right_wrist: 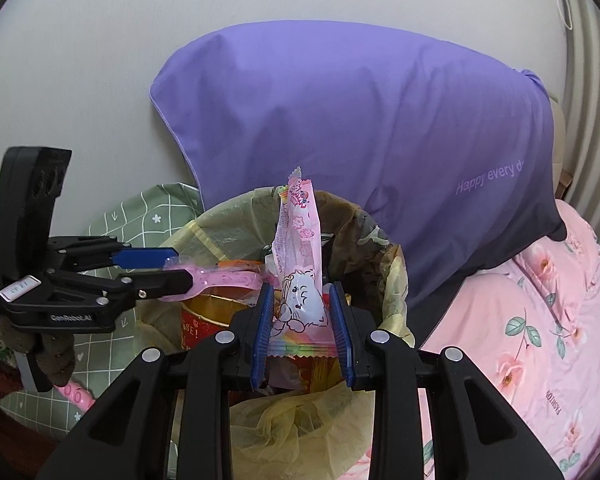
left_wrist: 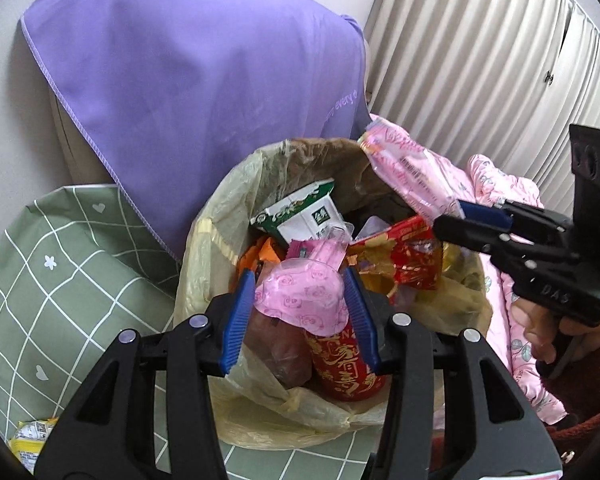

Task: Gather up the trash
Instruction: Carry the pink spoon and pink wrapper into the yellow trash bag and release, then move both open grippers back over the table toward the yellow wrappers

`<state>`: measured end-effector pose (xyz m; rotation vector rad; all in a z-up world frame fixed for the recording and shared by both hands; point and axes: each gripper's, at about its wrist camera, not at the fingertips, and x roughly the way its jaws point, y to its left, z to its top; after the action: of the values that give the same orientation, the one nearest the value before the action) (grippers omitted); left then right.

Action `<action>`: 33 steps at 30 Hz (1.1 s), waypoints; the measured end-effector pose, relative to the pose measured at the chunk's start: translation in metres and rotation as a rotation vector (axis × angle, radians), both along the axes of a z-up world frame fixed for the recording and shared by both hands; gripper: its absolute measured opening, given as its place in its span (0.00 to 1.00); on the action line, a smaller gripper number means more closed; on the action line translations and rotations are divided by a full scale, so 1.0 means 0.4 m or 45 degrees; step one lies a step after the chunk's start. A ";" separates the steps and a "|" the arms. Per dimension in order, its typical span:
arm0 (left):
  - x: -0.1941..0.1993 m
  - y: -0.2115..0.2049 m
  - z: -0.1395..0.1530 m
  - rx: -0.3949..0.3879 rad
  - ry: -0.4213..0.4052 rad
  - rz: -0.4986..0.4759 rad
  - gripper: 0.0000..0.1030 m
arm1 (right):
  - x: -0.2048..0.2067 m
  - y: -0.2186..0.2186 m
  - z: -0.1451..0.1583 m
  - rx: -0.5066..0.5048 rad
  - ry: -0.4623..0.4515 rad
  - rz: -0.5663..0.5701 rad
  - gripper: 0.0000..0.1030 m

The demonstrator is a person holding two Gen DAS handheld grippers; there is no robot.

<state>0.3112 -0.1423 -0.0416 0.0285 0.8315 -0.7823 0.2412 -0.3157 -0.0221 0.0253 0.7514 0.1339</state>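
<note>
Bin [left_wrist: 204,240] lined with a yellowish plastic bag [right_wrist: 300,420], standing at the centre of both views and serving as landmark. Crammed inside: a green-and-white carton [left_wrist: 300,212], a crumpled red wrapper [left_wrist: 400,256], a red tin with gold characters [left_wrist: 344,364] at the near side, orange scraps at the left.

Left gripper [left_wrist: 298,304] directly above the bin's near rim, blue pads pressed on both edges of a pink plastic piece printed with small swirl faces [left_wrist: 304,296]; seen from the right wrist as a flat pink strip [right_wrist: 220,278] clamped between the jaws and reaching over the bin mouth. Gloved hand [right_wrist: 50,356] below that gripper, left of the bin.

Right gripper [right_wrist: 302,322] over the bin's right rim, jaws closed on the lower end of a pink snack wrapper with a cartoon cat [right_wrist: 300,264], wrapper standing up over the bin; from the left wrist the same wrapper [left_wrist: 408,172] slanting across the bin's far right edge. Bare hand [left_wrist: 540,328] with a dark red sleeve [left_wrist: 580,412] under it, right of the bin.

Behind the bin, a purple cloth [left_wrist: 204,80] with pale lettering. Left of the bin, a green grid-patterned sheet [left_wrist: 52,264] with a yellow packet [left_wrist: 30,440] at its near corner. Right of the bin, pink floral bedding [right_wrist: 540,340] and pleated white curtains [left_wrist: 480,60].
</note>
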 end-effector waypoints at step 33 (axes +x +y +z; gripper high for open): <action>-0.021 0.378 0.039 -0.114 -0.028 0.484 0.69 | 0.003 0.117 0.059 -0.070 -0.066 0.084 0.44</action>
<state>0.3029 0.0091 -0.0259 -0.1954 0.7512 -0.4584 0.2423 -0.2689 0.0016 -0.0548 0.7044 0.1758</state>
